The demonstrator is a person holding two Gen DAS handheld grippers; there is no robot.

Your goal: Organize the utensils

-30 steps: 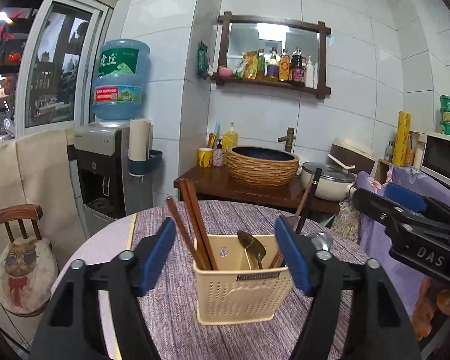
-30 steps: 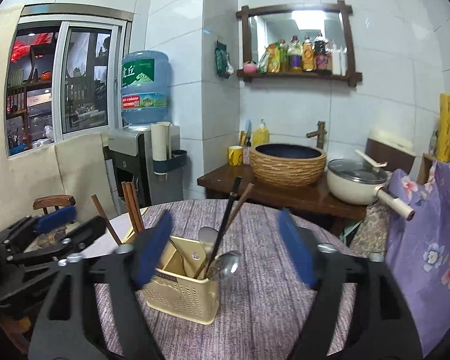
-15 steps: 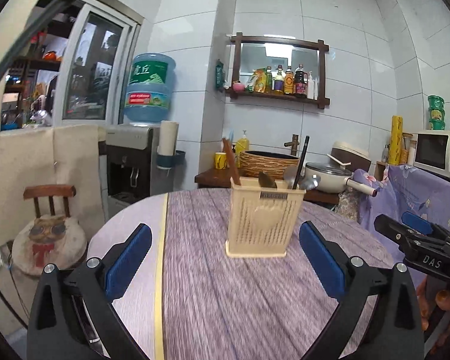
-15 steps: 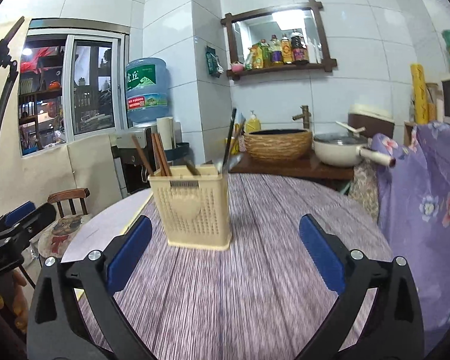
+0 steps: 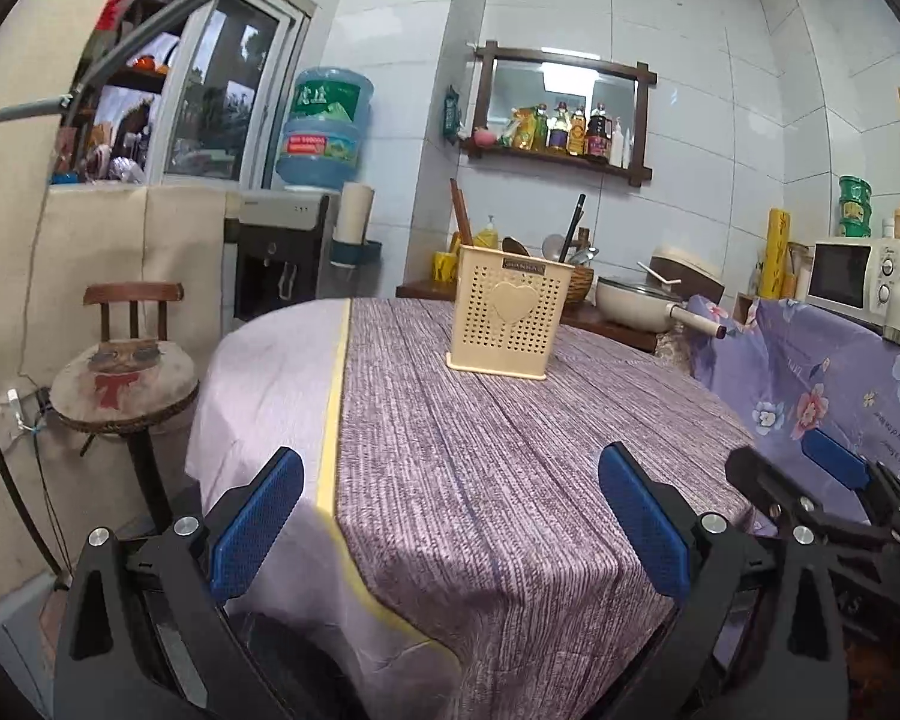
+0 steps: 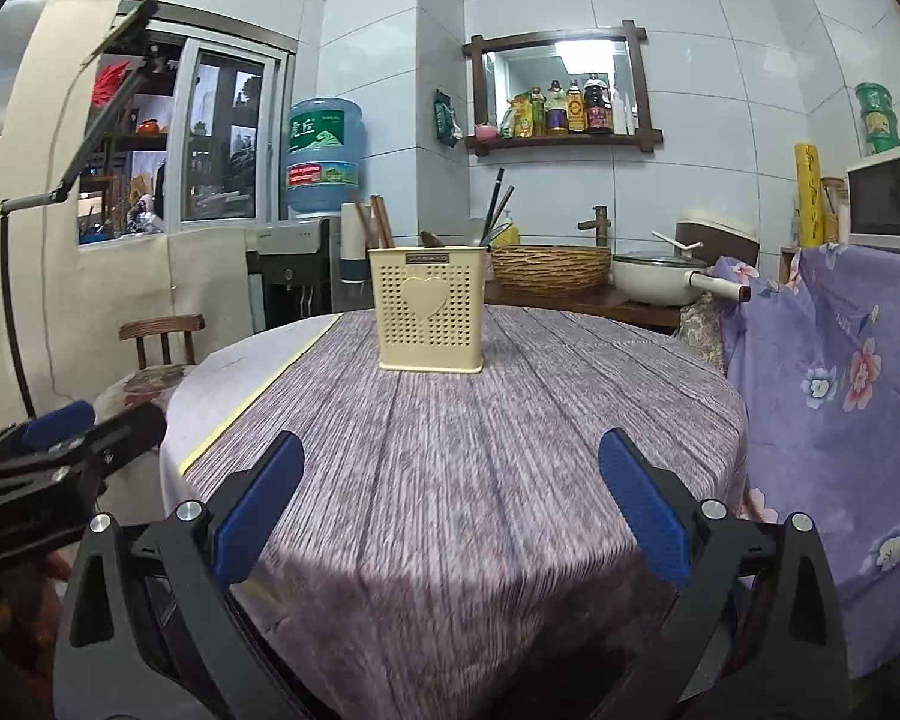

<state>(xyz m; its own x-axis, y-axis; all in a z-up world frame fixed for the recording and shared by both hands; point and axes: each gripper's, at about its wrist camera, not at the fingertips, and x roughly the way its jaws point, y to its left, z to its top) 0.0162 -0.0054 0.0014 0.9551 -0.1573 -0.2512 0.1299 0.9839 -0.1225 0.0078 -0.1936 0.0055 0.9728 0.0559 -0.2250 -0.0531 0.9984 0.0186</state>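
Utensils (image 6: 491,209) stood upright in the caddy (image 6: 429,307), well ahead of both grippers' spread, empty fingers (image 6: 257,507); neither hand clearly nearer.

The utensil holder (image 5: 508,315) stands upright on the worktop (image 5: 480,480); the left claw (image 5: 450,531) gapes empty, well short of it.

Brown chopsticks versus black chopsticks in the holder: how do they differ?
The brown chopsticks stand at the holder's left end; the black chopsticks stand toward its right end, among the spoons. The brown pair leans left; the black pair leans right and rises higher. Both stand tips-up inside the holder.
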